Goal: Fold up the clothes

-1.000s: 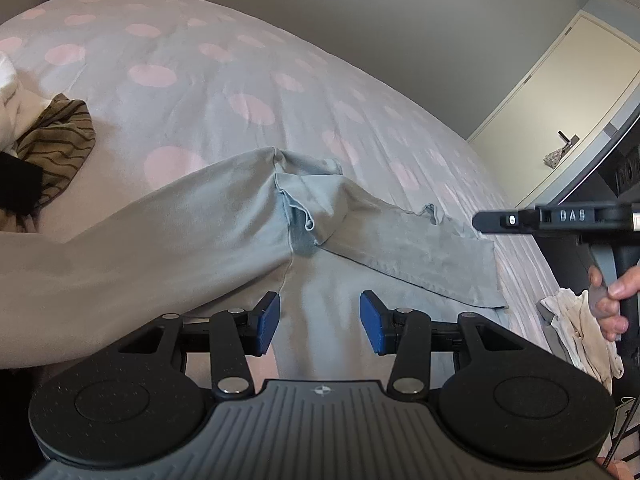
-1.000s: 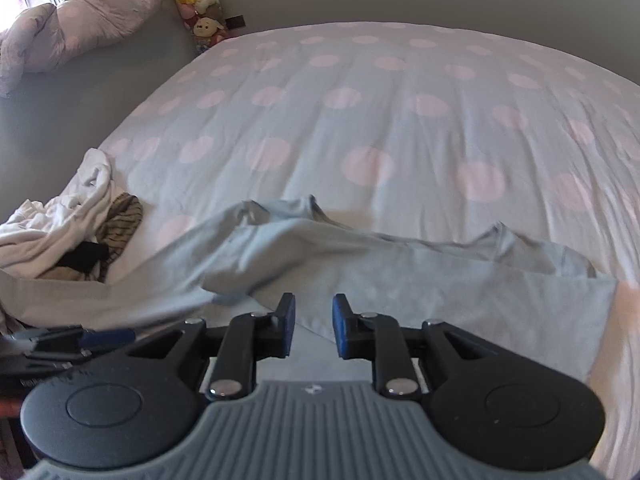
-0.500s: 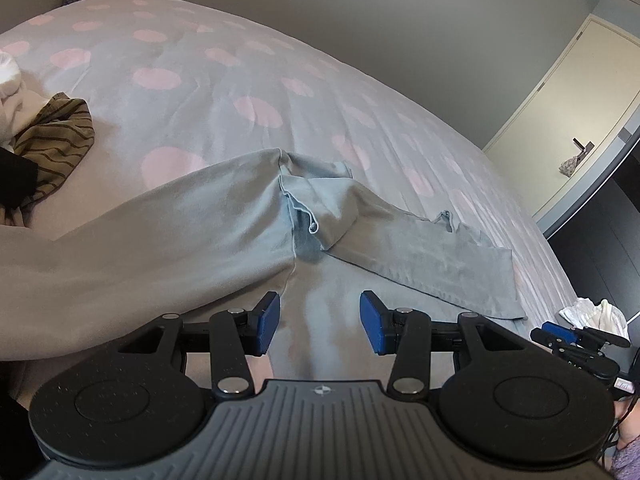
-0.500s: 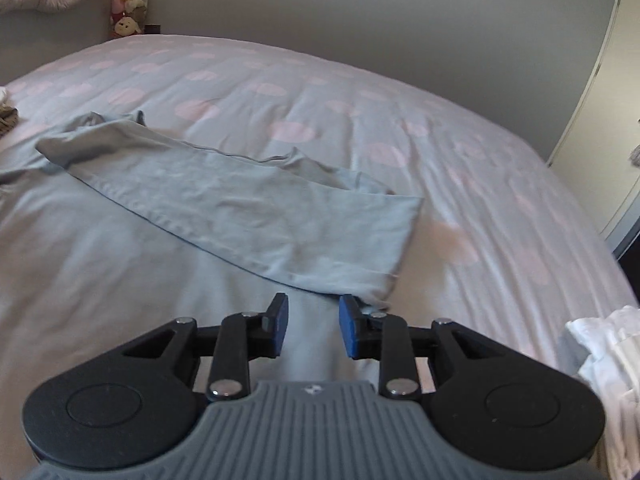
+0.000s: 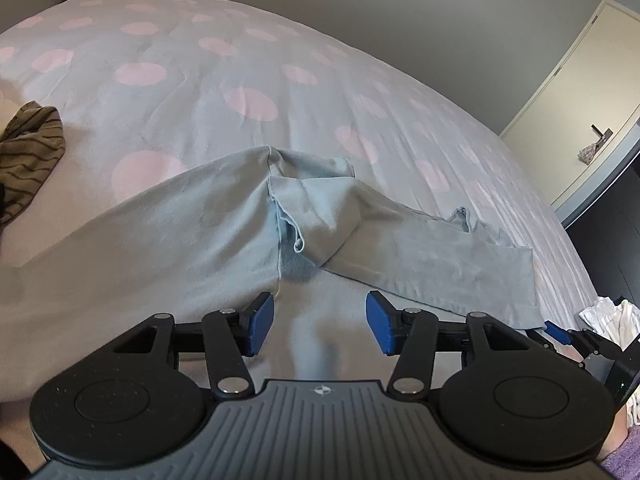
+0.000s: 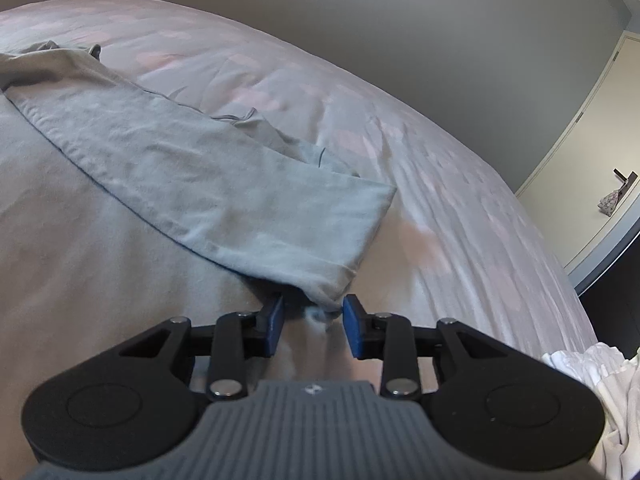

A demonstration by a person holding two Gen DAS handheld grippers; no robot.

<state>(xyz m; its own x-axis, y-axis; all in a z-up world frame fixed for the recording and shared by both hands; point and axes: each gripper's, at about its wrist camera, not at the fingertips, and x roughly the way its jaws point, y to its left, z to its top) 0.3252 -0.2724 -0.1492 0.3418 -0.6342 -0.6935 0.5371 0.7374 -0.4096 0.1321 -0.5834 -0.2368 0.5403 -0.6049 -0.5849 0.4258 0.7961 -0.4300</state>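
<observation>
A pale grey-blue garment point(image 5: 208, 224), likely trousers or leggings, is lying spread across the bed point(image 5: 248, 68), one leg running left and the other point(image 6: 224, 184) running right, with the crotch seam bunched and partly flipped over in the middle. It is lying flat but not folded.

The left gripper point(image 5: 320, 322) is hovering just short of the crotch, its jaws standing wide apart and holding nothing. The right gripper point(image 6: 313, 322) is sitting at the cuff of the right leg, jaws parted on either side of the hem corner; the cloth is lying between the pads, but they are not yet pinching it.

The fabric is looking thin, soft and limp: it is draping into every dip of the bed and wrinkling at the seams, so it should be light and will sag from any single hold. A grip on only the top layer risks peeling the layers apart, and the bedcover beneath is nearly the same colour and just as soft, so a low pinch could catch it too. The hemmed cuff and the seam are the firmest places to take hold, with both layers caught together.

A striped garment point(image 5: 28, 148) and white cloth point(image 6: 592, 372) are lying off to the sides.
</observation>
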